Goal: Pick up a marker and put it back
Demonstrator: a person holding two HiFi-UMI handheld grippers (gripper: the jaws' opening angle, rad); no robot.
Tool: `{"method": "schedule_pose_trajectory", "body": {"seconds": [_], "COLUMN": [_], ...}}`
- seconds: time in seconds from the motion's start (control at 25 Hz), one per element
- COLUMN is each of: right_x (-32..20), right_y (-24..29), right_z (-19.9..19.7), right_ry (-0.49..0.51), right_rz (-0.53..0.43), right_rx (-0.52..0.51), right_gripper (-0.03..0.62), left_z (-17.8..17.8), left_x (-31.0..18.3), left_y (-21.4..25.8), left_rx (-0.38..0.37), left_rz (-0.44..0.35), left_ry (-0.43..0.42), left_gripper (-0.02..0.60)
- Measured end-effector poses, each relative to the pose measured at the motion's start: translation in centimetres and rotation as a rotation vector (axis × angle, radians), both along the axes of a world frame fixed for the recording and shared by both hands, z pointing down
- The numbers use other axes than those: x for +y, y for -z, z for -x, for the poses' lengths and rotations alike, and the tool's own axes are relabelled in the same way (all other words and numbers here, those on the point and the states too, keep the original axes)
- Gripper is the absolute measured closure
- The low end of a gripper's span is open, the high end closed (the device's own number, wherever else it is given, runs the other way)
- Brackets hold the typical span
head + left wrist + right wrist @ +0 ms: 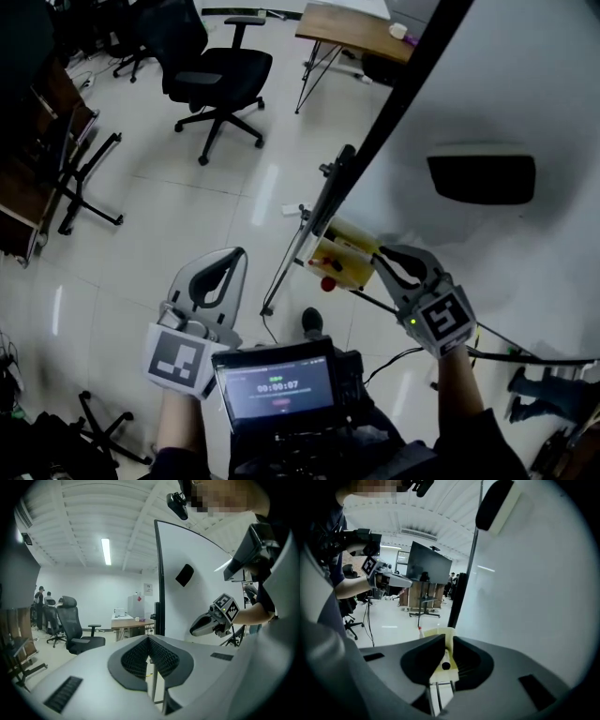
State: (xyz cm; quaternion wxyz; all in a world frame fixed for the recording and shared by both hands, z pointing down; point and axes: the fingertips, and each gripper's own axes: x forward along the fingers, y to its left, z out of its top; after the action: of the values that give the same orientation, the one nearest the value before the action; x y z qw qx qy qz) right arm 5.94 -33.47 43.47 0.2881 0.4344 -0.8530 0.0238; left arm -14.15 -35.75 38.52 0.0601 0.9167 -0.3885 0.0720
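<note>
Since the marker (446, 663) lies in the yellow tray (440, 632) at the whiteboard's (525, 597) foot, it sits end-on in the narrow gap of the right gripper (448, 644), apparently not yet squeezed; the left gripper (149, 641), pressed together and empty, hangs well apart

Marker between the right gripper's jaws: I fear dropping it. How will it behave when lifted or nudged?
The marker looks like a slim, stiff plastic tube, so probably light and rigid. Its round, smooth body may slip in the jaws or roll on a flat surface; the yellow tray beneath should likely catch it.
</note>
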Motion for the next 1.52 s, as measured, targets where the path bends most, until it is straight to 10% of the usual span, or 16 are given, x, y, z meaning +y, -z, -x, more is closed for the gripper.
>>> {"method": "schedule_pose_trajectory", "body": {"seconds": [0.28,1.12,1.52], "right_x": [-0.3,-0.3,-0.2], "right_y": [-3.1,-8.5,-7.9], "right_z": [0.3,-0.2,0.2], "right_ry": [0.017,0.105,0.098], "right_rz": [0.125,0.291,0.279], "right_rx": [0.049,0.493,0.421], "right_gripper": [0.406,0.446,0.485], "left_z": [-1.4,-2.2,-1.9], "left_x": [-1.6,-1.2,-1.2], "left_y": [-1.6,-3.3,-3.5], "left_rx": [0.011,-0.008,-0.012], "left_rz": [0.034,0.069,0.079], "left_ry": [-0.014,-0.034,-0.011], "left_gripper": [0.581,0.581,0.581]}}
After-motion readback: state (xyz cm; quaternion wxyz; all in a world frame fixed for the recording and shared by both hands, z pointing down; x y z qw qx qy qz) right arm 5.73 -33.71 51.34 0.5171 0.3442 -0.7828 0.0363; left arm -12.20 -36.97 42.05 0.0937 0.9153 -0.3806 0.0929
